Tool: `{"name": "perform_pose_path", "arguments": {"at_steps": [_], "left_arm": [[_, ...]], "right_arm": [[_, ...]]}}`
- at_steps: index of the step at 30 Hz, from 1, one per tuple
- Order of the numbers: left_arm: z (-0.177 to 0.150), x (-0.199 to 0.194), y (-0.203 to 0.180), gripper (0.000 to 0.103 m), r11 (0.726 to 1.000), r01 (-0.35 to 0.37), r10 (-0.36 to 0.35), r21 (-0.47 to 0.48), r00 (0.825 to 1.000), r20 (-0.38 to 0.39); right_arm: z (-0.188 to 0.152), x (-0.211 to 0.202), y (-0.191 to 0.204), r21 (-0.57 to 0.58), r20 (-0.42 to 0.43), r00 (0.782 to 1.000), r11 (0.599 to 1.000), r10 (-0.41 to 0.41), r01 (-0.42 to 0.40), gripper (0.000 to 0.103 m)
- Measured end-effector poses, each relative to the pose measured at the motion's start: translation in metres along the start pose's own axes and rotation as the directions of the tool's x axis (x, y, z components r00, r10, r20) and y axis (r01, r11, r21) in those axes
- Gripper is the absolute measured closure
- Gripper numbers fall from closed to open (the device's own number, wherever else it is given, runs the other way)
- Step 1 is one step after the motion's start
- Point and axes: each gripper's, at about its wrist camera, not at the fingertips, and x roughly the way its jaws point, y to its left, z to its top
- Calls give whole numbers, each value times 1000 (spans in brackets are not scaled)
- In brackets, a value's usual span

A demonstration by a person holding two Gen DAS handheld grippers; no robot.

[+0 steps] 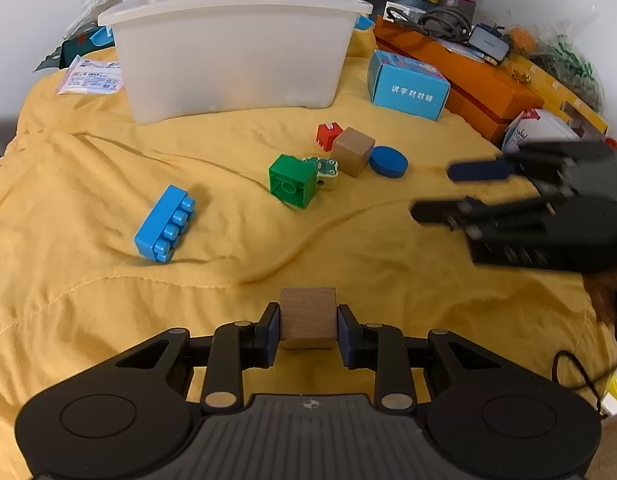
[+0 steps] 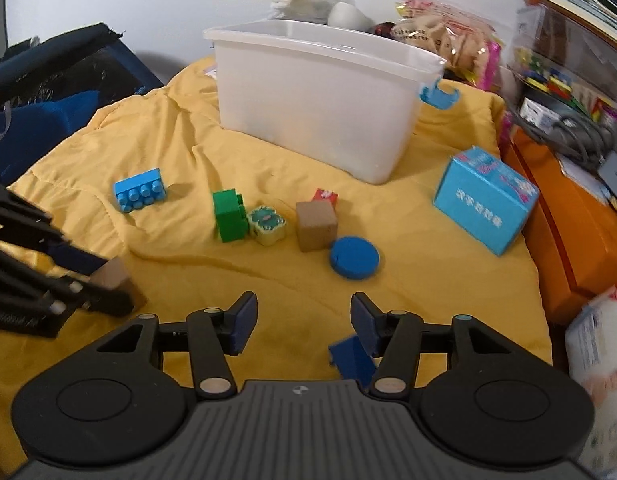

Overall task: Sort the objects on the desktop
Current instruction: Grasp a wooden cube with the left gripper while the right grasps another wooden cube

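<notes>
Bin (image 2: 320, 108) at twelve o'clock on the cloth (image 2: 188, 272); long brick (image 2: 139, 191) at ten; square brick (image 2: 228, 216), cube (image 2: 316, 220) and disc (image 2: 354, 258) centre; carton (image 2: 484, 204) at two.

Right gripper (image 2: 302, 320) hangs over the yellow cloth (image 2: 228, 280), jaws apart, nothing between the pads; a dark blue piece (image 2: 352, 358) sits just under its right finger. Off to the left, the left gripper (image 2: 108, 286) clamps a wooden cube (image 2: 114, 274). Ahead lie a blue brick (image 2: 140, 196), green brick (image 2: 228, 216), another wooden block (image 2: 316, 226), blue disc (image 2: 354, 258), and the white bin (image 2: 320, 108).
</notes>
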Motion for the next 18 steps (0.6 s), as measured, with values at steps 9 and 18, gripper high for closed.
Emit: {"name": "perform_pose_path", "arguments": {"at_steps": [9, 18], "left_arm": [[-4, 6, -4, 70, 1000, -14, 15, 5, 1000, -18], [-5, 7, -6, 70, 1000, -21, 21, 8, 1000, -9]], "right_arm": [[27, 41, -10, -18, 2, 1000, 1000, -3, 3, 45], [40, 79, -4, -78, -38, 999, 997, 3, -6, 70]]}}
